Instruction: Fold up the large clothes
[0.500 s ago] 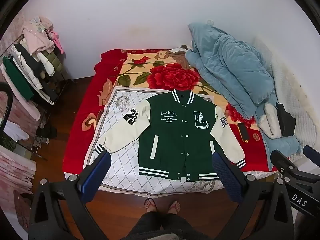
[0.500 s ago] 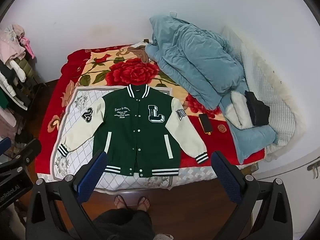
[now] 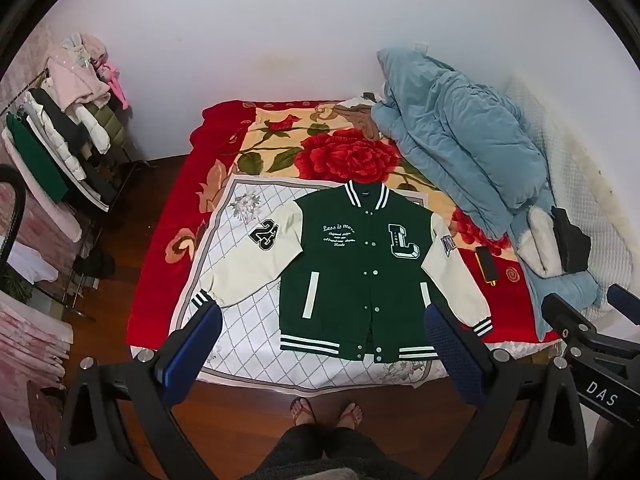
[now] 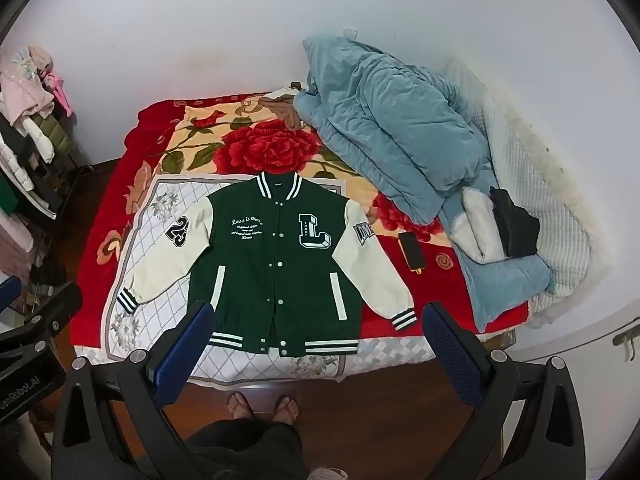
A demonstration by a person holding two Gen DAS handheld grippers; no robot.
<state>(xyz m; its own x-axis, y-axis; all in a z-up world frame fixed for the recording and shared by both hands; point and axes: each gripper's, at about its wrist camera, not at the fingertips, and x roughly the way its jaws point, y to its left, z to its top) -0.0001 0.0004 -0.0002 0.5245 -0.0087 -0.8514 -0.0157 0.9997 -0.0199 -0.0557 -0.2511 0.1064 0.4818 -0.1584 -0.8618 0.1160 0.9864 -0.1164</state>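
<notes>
A green varsity jacket [image 3: 352,272] with cream sleeves lies flat, front up and snapped shut, on a white quilted cloth [image 3: 248,320] on the bed; it also shows in the right wrist view [image 4: 276,268]. Both sleeves are spread out to the sides. My left gripper [image 3: 320,336] is open and empty, held high above the bed's near edge. My right gripper [image 4: 316,332] is open and empty, also high above the near edge, to the right of the left one.
A red rose blanket [image 3: 344,156] covers the bed. A blue duvet [image 3: 460,140] is piled at the right, with a black item and a white item [image 3: 560,240] on it. A phone [image 3: 486,264] lies near the right sleeve. A clothes rack [image 3: 60,152] stands left. The person's feet [image 3: 324,412] stand on the wooden floor.
Both views have shifted only slightly. The jacket has not moved and both grippers stay open.
</notes>
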